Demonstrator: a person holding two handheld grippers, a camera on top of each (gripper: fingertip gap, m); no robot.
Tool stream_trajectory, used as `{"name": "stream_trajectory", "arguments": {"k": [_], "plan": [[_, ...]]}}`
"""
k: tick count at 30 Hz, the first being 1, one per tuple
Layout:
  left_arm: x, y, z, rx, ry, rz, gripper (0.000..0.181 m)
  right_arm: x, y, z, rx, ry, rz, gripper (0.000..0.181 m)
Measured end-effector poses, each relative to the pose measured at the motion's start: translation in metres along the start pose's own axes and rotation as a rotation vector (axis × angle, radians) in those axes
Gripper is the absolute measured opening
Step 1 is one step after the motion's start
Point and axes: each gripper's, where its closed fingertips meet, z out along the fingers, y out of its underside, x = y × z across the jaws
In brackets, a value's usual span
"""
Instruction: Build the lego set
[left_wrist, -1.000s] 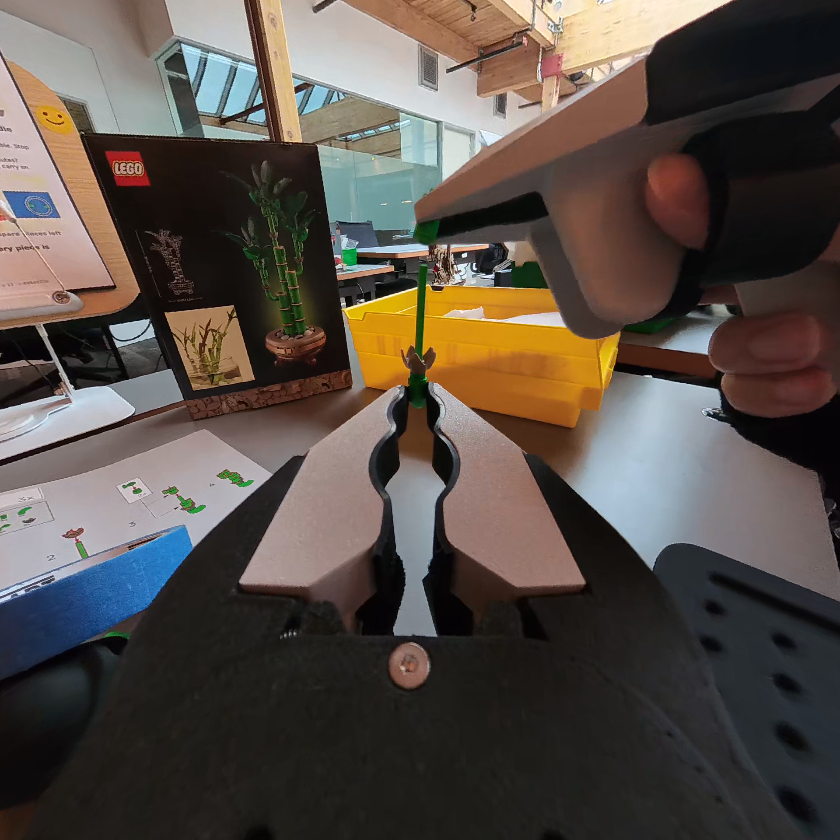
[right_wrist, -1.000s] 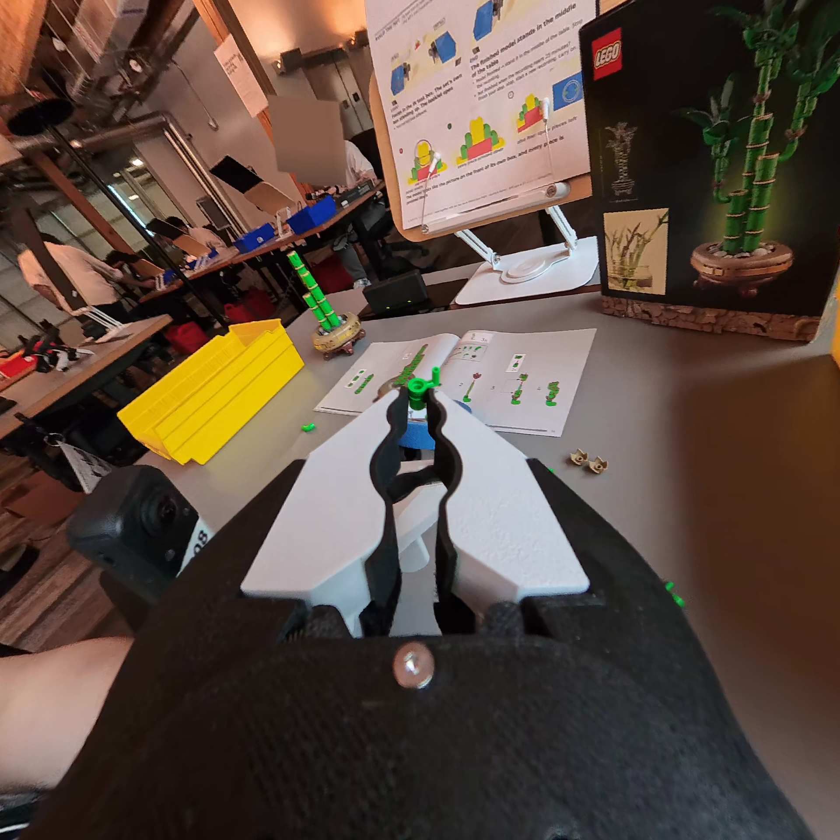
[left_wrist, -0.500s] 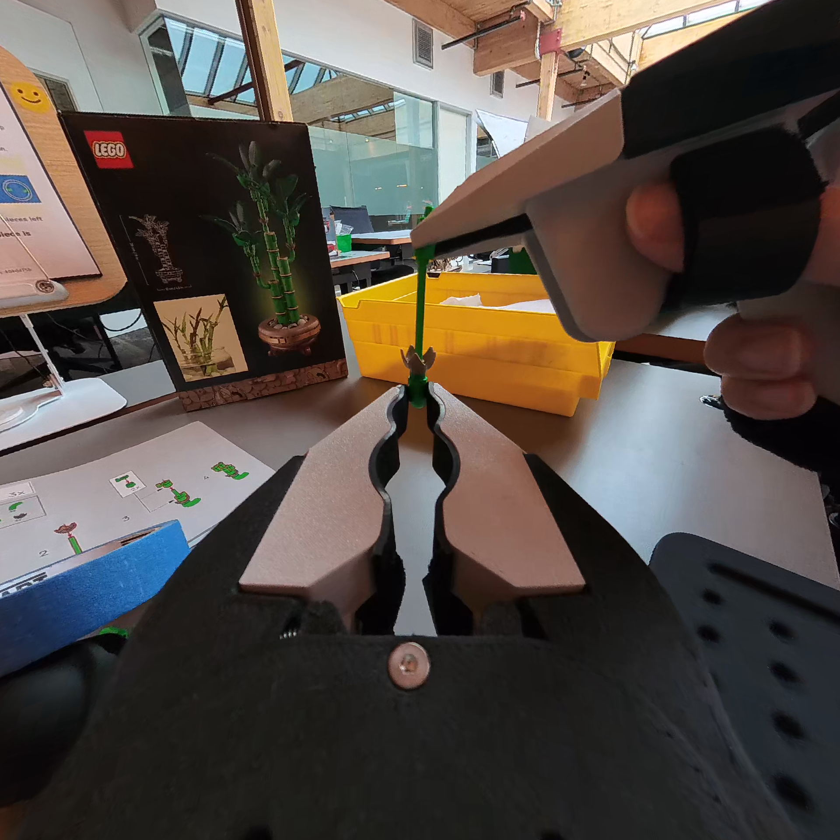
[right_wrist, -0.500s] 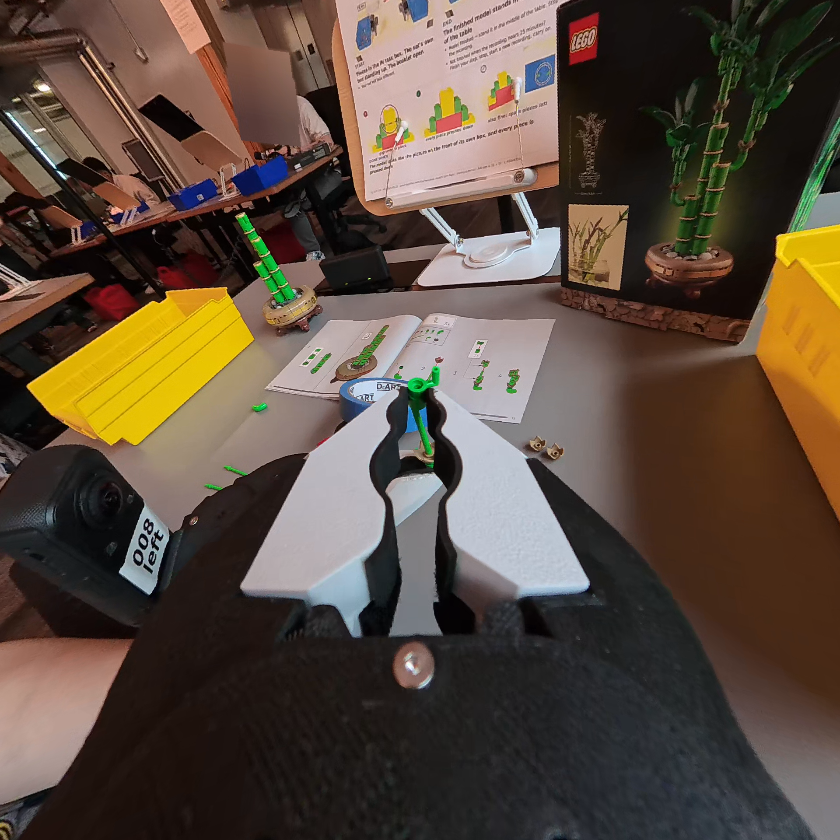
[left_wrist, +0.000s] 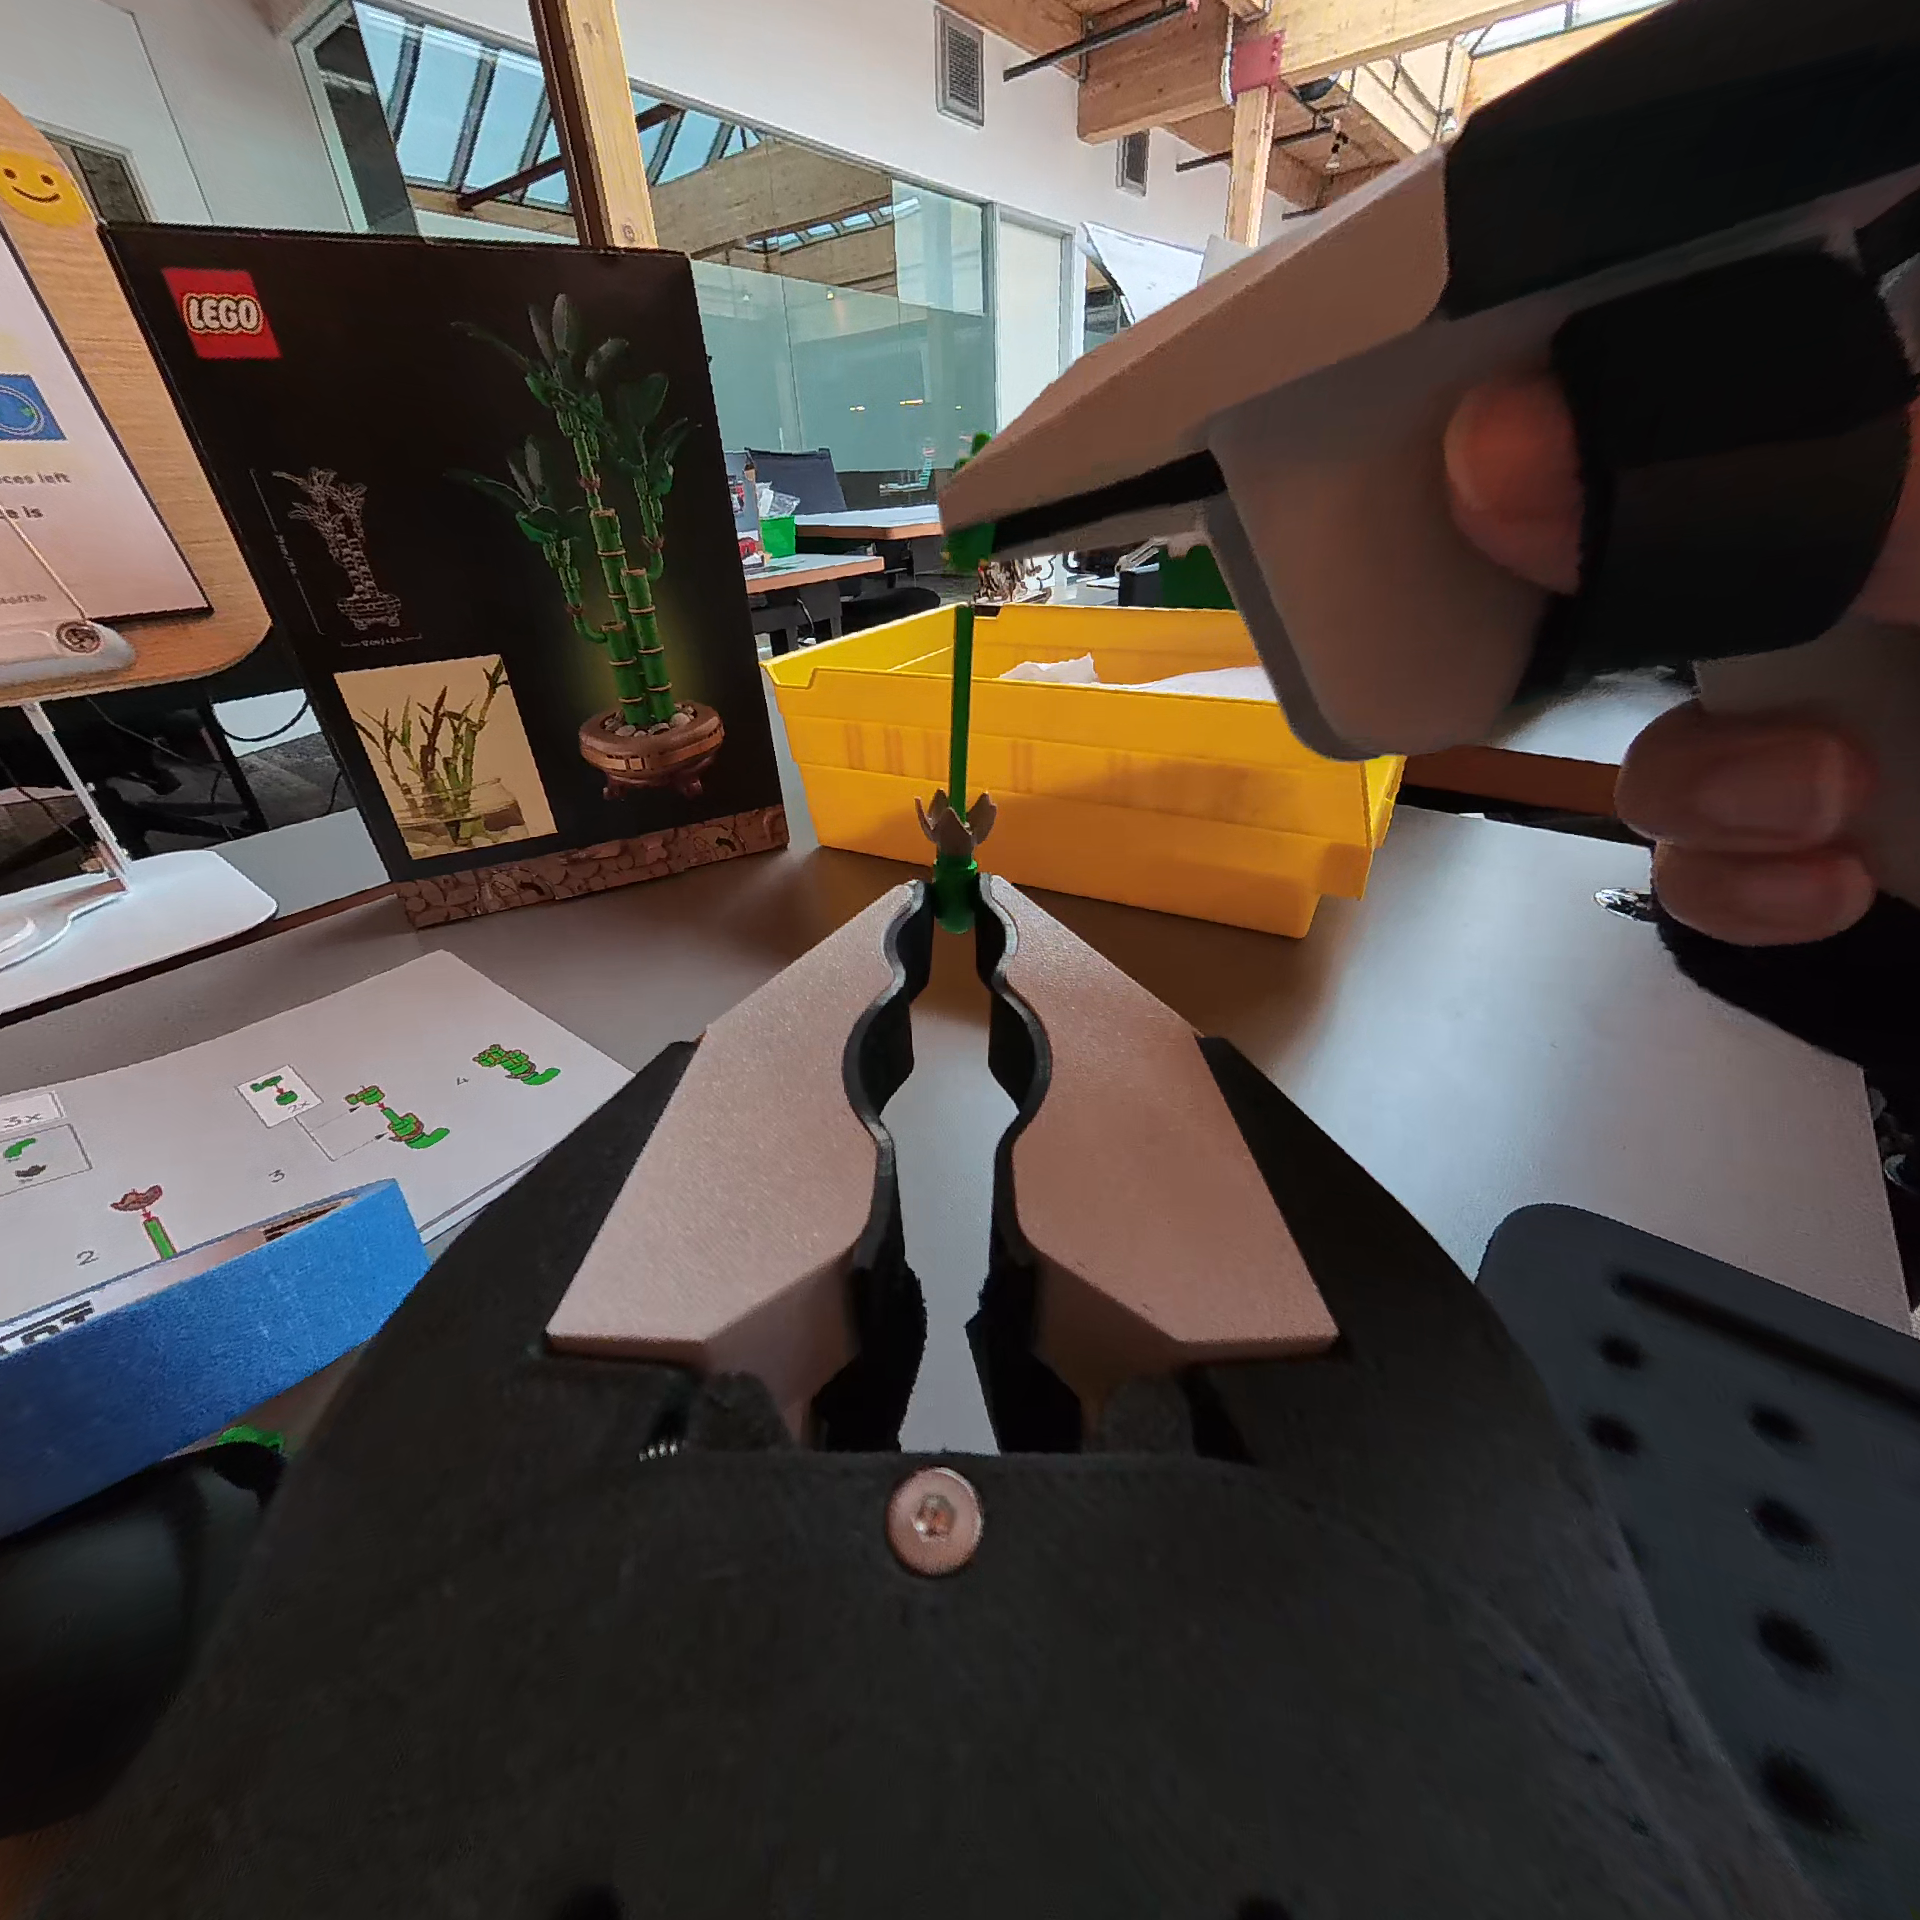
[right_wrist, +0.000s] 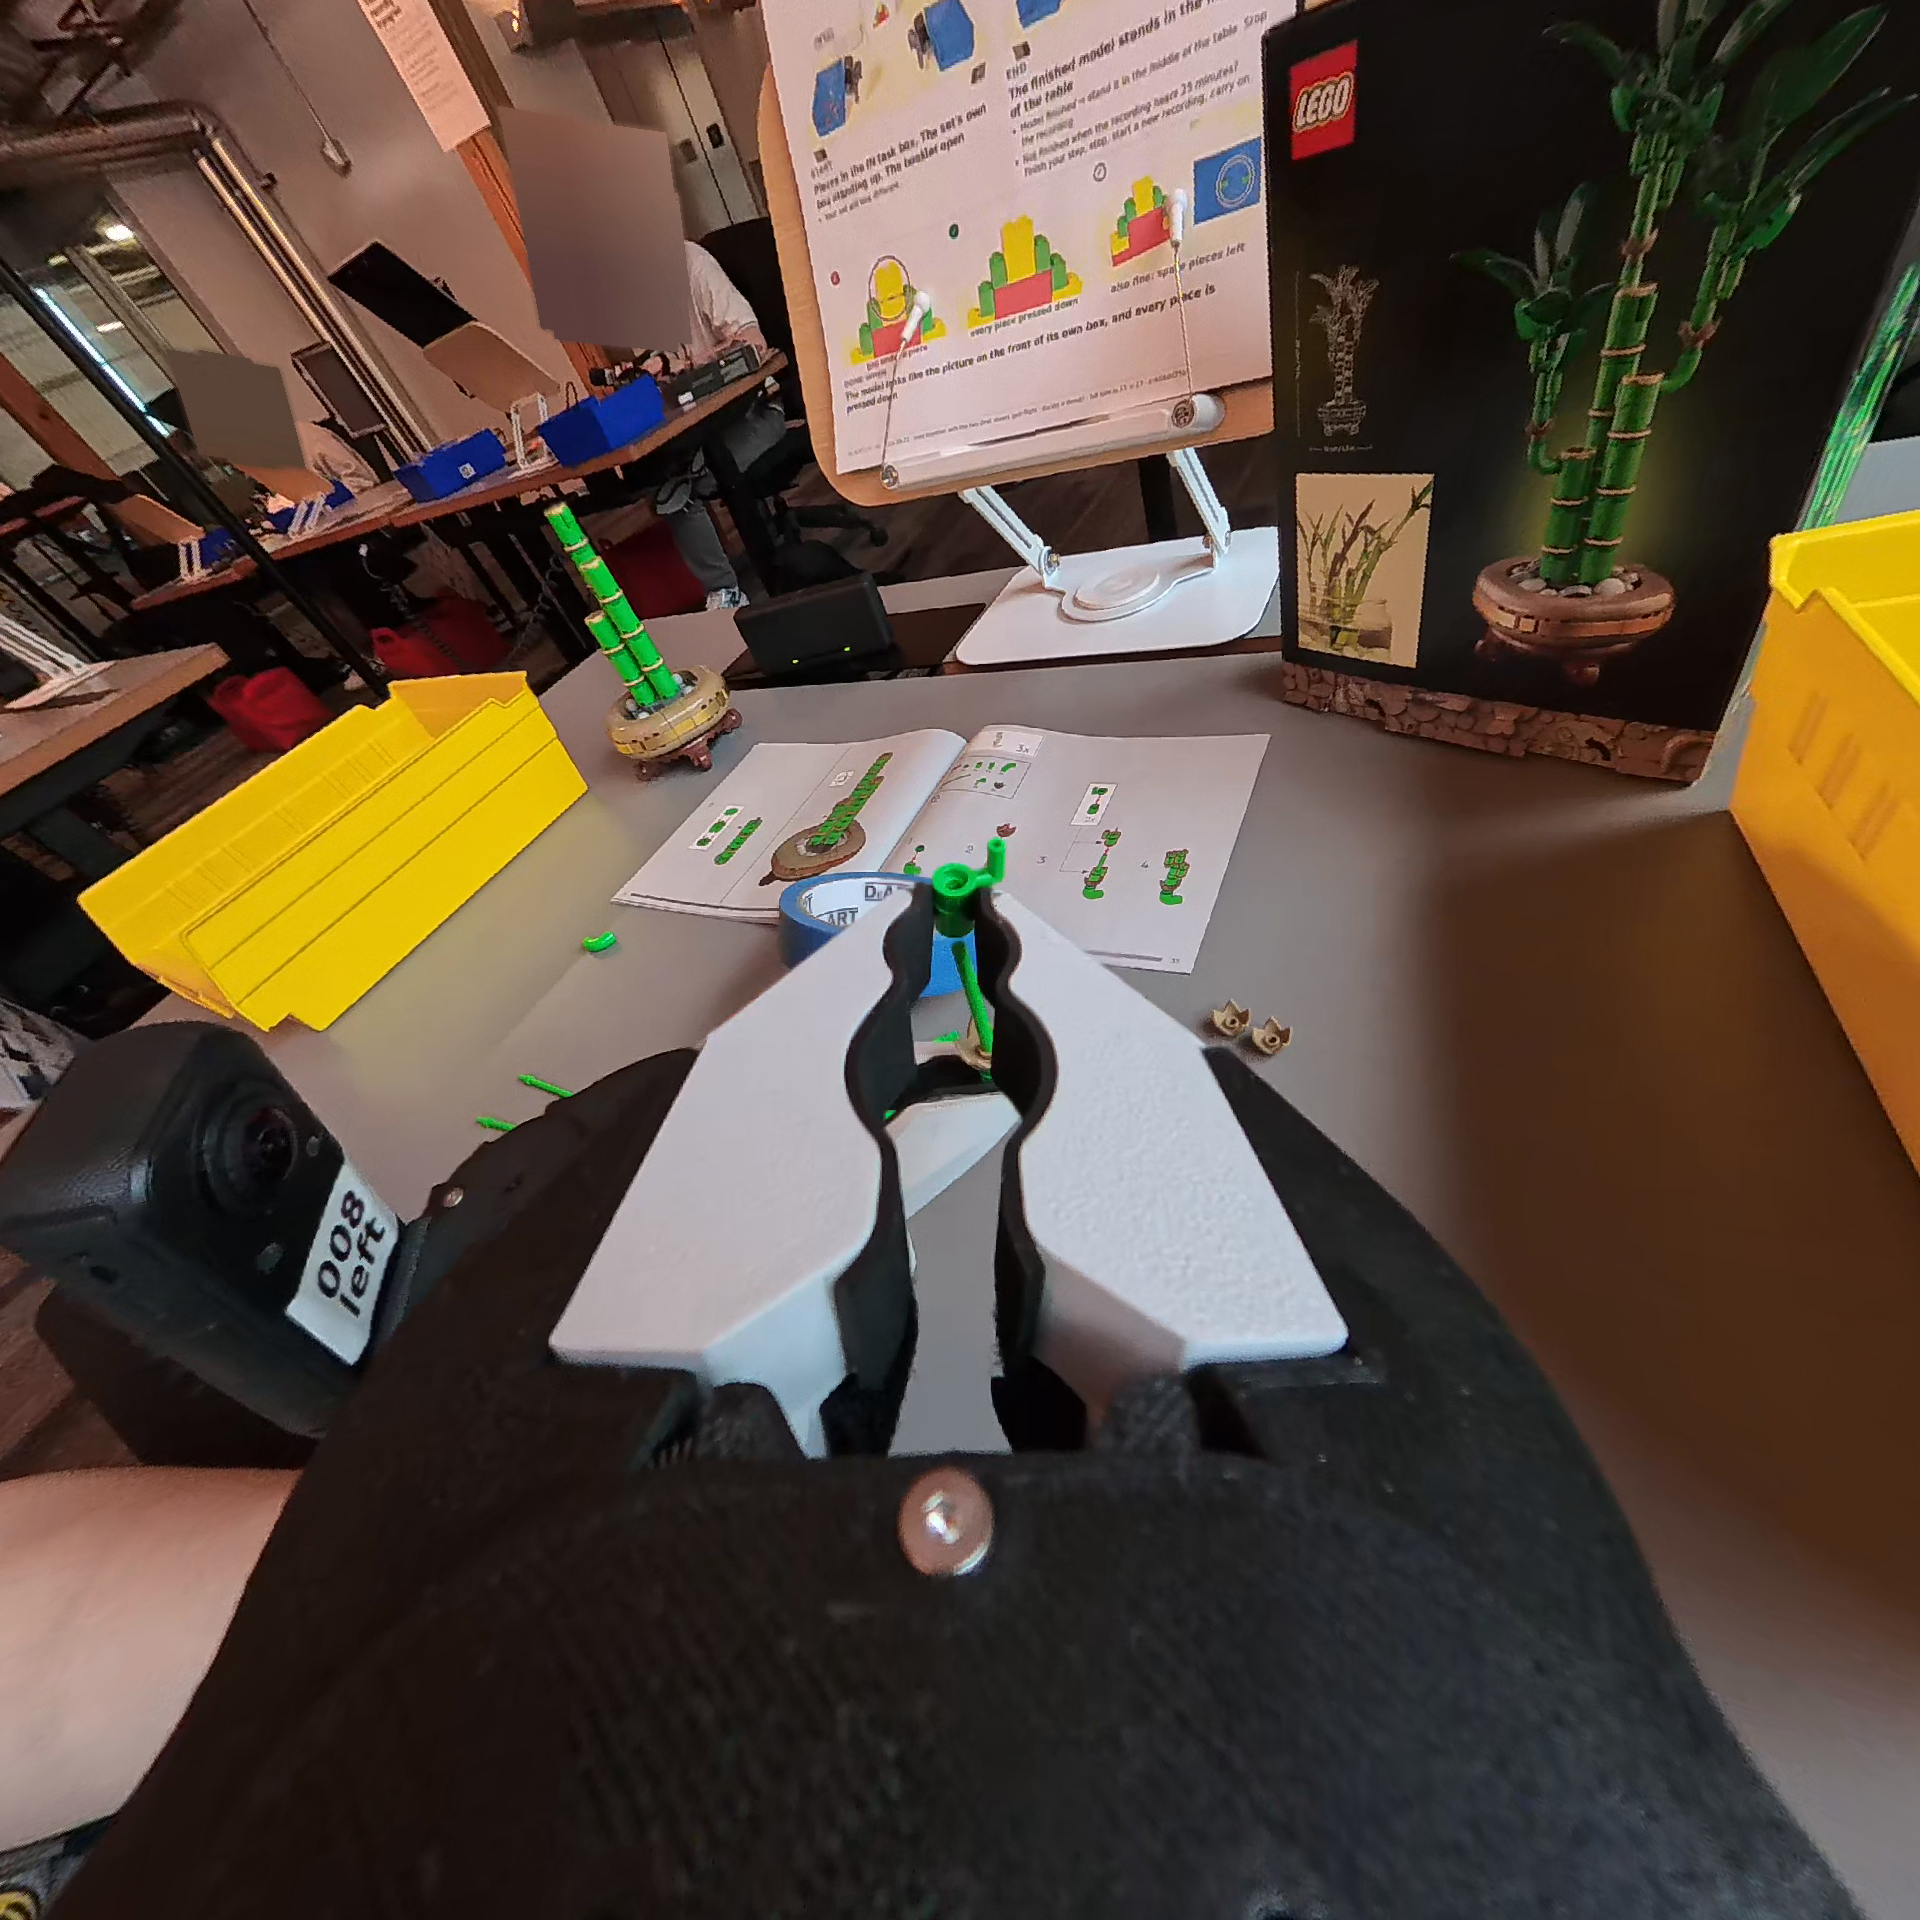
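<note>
Right gripper (left_wrist: 971, 540) has lifted its green clip (right_wrist: 961, 891) off the stem (left_wrist: 962, 717) clamped in left gripper (left_wrist: 954, 906) jaws.

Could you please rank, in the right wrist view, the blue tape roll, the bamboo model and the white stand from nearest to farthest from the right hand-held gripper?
1. Blue tape roll, just beyond the right hand-held gripper.
2. Bamboo model, far left.
3. White stand, table's far edge.

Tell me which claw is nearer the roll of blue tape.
Left. The left claw is just beside the blue tape; the right claw is raised above the left one, farther off.
</note>
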Motion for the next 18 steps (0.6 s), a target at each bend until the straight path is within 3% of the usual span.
{"name": "stream_trajectory", "arguments": {"k": [18], "plan": [[-0.0022,0.0025,0.0009,-0.012,-0.007,-0.011,0.004,0.0024,-0.0025,-0.0018,0.007,0.025,-0.015,0.004]]}}
